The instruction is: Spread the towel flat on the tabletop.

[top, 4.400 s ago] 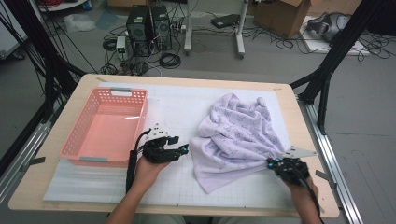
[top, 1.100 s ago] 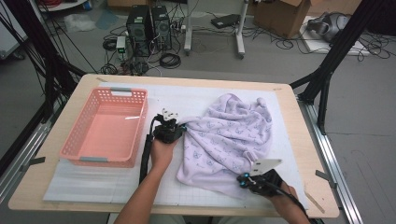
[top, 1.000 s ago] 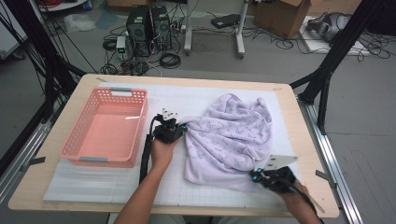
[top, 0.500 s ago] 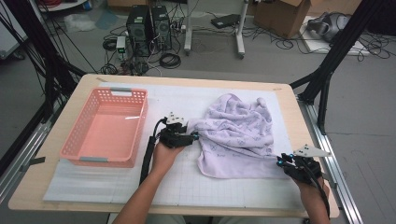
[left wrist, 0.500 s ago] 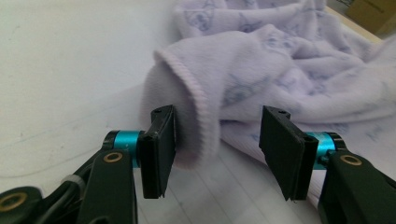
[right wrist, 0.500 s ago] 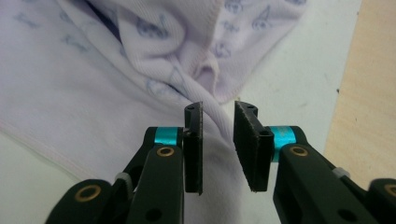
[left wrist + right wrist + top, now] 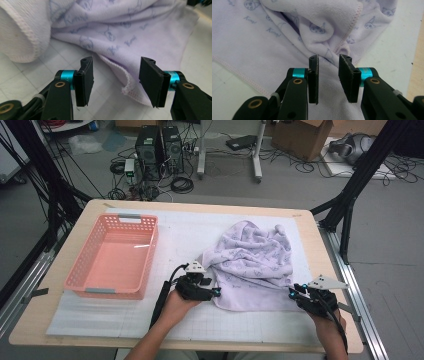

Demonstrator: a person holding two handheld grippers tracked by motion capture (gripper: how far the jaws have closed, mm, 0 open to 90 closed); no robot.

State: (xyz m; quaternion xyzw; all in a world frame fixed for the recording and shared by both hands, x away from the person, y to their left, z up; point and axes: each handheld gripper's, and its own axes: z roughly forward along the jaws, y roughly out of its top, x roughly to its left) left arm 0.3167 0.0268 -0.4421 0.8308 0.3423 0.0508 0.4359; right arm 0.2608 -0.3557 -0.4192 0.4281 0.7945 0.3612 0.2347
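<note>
The left tool stands with its jaws well apart, having just been opening; the stitched hem of the lilac towel lies between them on the mat, and neither pad presses on it. In the left gripper view that hem corner curls up just inside the right-hand jaw while a rolled fold of the towel bulges at the upper left. The right tool also has its jaws parted, by a narrower gap, after opening a little within the last second; in the right gripper view the towel runs under and between the jaws, yet the pads stand clear of the cloth.

The towel, pale purple with small printed cartoon faces, lies crumpled in a loose heap on the right half of the white gridded mat, its near edge flat on the mat and stretched between the two tools. The left tool sits at the towel's near left corner and the right tool at its near right corner, close to the counter's right edge.

A pink plastic basket stands on the left part of the mat, well apart from the towel. Beyond the counter, computer towers and cables lie on the floor.
</note>
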